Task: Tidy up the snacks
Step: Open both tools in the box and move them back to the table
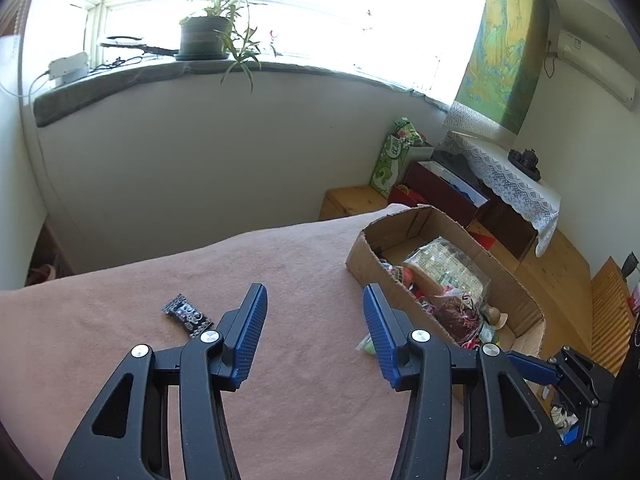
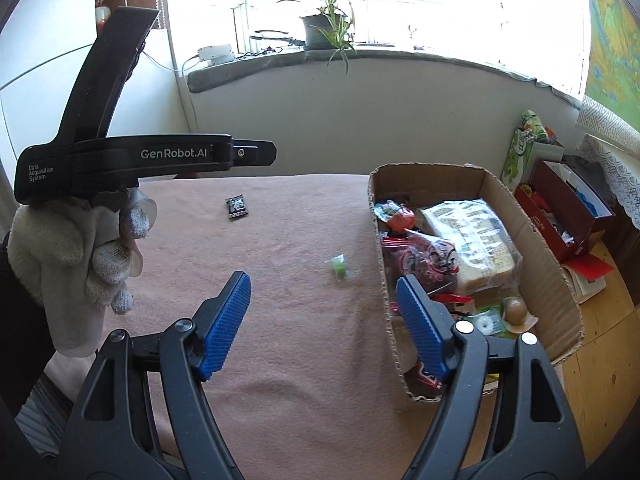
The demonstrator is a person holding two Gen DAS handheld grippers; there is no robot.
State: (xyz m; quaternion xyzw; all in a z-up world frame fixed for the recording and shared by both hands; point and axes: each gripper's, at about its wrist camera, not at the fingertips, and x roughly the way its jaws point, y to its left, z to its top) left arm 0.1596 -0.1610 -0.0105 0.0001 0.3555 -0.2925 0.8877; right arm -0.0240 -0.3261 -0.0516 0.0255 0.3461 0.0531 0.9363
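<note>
Surface: pink blanket (image 2: 280, 340) covering the work area, with the cardboard box (image 2: 536, 248) sitting at its right edge.
Box contents: already holding several snacks — a large clear-wrapped pack (image 2: 472, 236), a red-and-black bag (image 2: 424, 260), an orange-topped packet (image 2: 396, 214) and smaller pieces near the front corner; exact count cannot be told.
Left on the blanket: two items are lying loose — a black wrapped snack (image 1: 187, 315) toward the far left, and a small green candy (image 2: 338, 266) just beside the box's near wall.
Left gripper (image 1: 314, 312): hovering above the blanket with jaws spread wide, holding nothing; the black snack is lying just off its left finger.
Right gripper (image 2: 324, 304): also gaping wide and empty, pointing at the stretch between green candy and box wall.
Progress: judging by the full box and only two strays, sorting is looking mostly done.
Remaining: both loose pieces are waiting to go into the box — green candy being the closer pick for the right gripper.
</note>
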